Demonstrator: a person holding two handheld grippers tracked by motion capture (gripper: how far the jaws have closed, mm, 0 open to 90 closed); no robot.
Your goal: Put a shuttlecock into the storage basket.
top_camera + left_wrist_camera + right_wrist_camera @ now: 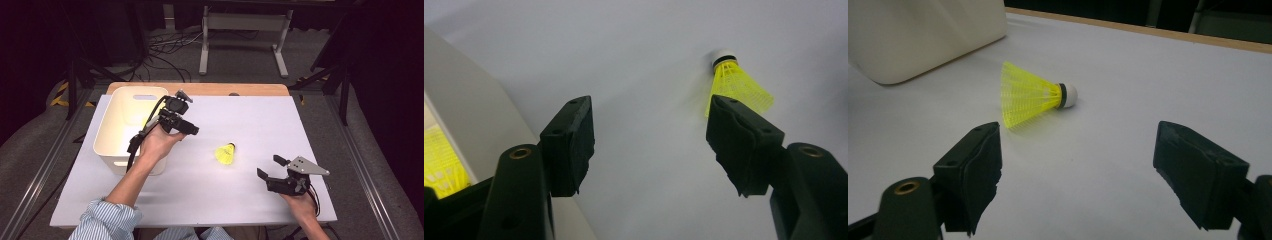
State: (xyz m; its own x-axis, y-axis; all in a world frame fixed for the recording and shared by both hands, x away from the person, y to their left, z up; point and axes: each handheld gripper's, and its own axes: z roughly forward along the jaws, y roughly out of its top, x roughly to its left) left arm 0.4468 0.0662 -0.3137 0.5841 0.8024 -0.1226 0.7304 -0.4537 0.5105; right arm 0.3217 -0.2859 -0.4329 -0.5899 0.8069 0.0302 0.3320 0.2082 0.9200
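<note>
— Where's the shuttlecock (1035, 99)?
— On the counter (1128, 165), just ahead of the right claw (1075, 172), which gapes wide and empty.
— Handling?
— Feather-light, crushable skirt; likely best pinched at the cork.

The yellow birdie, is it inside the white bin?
No, the yellow birdie lies on its side on the table, apart from the white bin.
</note>
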